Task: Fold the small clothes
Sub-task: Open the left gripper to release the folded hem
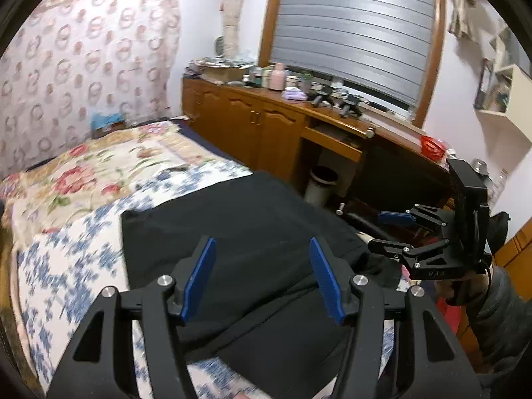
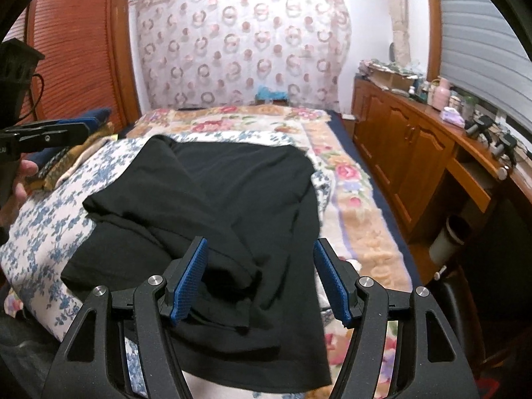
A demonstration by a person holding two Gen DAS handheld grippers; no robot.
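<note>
1. Left wrist view: my left claw (image 1: 262,274) hangs above the bed with its blue pads spread wide, nothing between them
2. Under it lies the black garment (image 1: 239,232), a dark shirt-like piece spread over the blue-and-white floral sheet (image 1: 66,266), with a fold ridge running across its near part
3. My right claw (image 1: 394,232) shows at the right of this view, off the bed's edge and clear of the cloth, its fingers parted and empty
4. Right wrist view: that right claw (image 2: 261,276) is wide open over the near hem of the black garment (image 2: 232,183), gripping nothing; I cannot tell whether the pads brush the fabric
5. The garment is rumpled here, one layer doubled over toward the left, its far edge lying flat on the sheet (image 2: 43,226)
6. The left claw (image 2: 71,128) reaches in from the left edge of this view, held apart from the garment
7. Past the sheet lies a flowered blanket (image 2: 345,173), and a small heap of other clothes (image 2: 76,156) sits at the left side of the bed
8. A wooden cabinet (image 2: 399,139) with a cluttered tabletop (image 2: 442,121) runs along the right wall below the shuttered window (image 2: 475,40)
</note>
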